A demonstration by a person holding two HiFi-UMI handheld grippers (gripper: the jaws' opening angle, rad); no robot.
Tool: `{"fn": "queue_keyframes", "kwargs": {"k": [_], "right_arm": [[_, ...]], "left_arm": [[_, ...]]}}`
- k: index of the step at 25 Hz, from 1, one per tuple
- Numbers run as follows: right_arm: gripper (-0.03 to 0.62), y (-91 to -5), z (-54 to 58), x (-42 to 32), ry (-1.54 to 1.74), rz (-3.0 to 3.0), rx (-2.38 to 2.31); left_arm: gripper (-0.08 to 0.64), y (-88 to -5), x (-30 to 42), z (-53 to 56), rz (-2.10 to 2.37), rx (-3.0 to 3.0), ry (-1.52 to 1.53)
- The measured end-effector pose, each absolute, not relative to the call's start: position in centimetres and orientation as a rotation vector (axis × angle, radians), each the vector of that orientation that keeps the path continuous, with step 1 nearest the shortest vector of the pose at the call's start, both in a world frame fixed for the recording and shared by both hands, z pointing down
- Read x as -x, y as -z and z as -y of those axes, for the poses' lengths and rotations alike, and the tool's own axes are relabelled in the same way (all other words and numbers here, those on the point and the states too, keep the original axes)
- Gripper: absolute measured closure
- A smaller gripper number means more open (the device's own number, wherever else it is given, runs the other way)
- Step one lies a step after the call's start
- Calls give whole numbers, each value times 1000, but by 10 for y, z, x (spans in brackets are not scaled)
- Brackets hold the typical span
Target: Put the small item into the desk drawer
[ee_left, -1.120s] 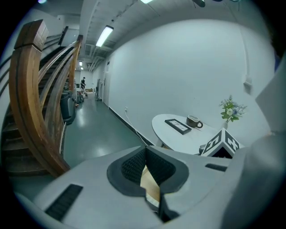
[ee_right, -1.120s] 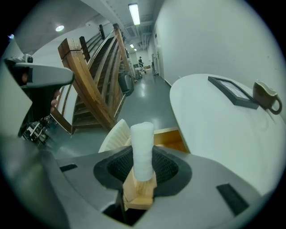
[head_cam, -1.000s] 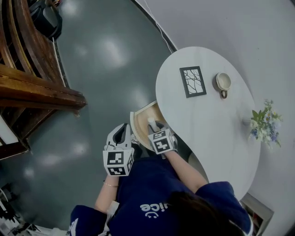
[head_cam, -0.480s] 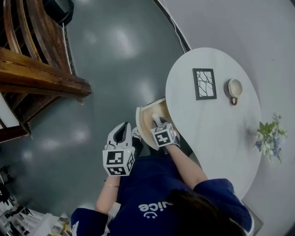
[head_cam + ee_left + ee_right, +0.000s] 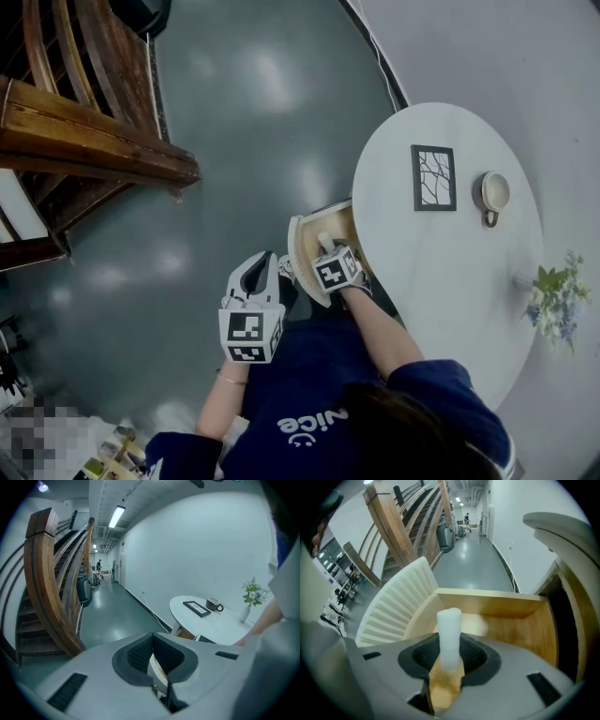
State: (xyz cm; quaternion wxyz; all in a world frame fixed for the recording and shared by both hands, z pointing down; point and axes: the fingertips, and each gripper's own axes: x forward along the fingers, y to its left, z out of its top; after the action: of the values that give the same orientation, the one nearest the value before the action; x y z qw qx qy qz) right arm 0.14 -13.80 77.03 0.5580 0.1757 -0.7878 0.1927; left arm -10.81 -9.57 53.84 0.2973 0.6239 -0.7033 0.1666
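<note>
right gripper is tipped steeply down over the open drawer, forearm reaching in from the person's body, marker cube facing up. in the right gripper view its fingers stand at a middling gap and pinch the small white item between the dark pads. the item is a short pale cylinder. its long axis runs along the fingers, and its rounded far end sticks out past the fingertips toward the drawer's wooden floor. it sits inside the drawer's outline, just behind the ribbed white front panel. whether the tip touches the wood, i can't tell.

left gripper hangs beside the drawer front, out over the grey floor and angled gently downward, wrist close to the person's torso. in the left gripper view its fingers meet at the tips with nothing held between them.

the drawer juts from the edge of the white oval counter, which carries a framed picture, a cup and a small vase of flowers.
</note>
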Motion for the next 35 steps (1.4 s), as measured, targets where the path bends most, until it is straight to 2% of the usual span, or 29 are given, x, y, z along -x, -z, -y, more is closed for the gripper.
{"fn": "queue_keyframes", "kwargs": {"k": [12, 35], "right_arm": [[459, -818, 129, -1, -356, 1737, -266], [456, -860, 144, -3, -386, 1633, -238]], "left_arm": [[557, -556, 100, 76, 1849, -1601, -531], [557, -577, 91, 36, 1809, -1495, -560]]}}
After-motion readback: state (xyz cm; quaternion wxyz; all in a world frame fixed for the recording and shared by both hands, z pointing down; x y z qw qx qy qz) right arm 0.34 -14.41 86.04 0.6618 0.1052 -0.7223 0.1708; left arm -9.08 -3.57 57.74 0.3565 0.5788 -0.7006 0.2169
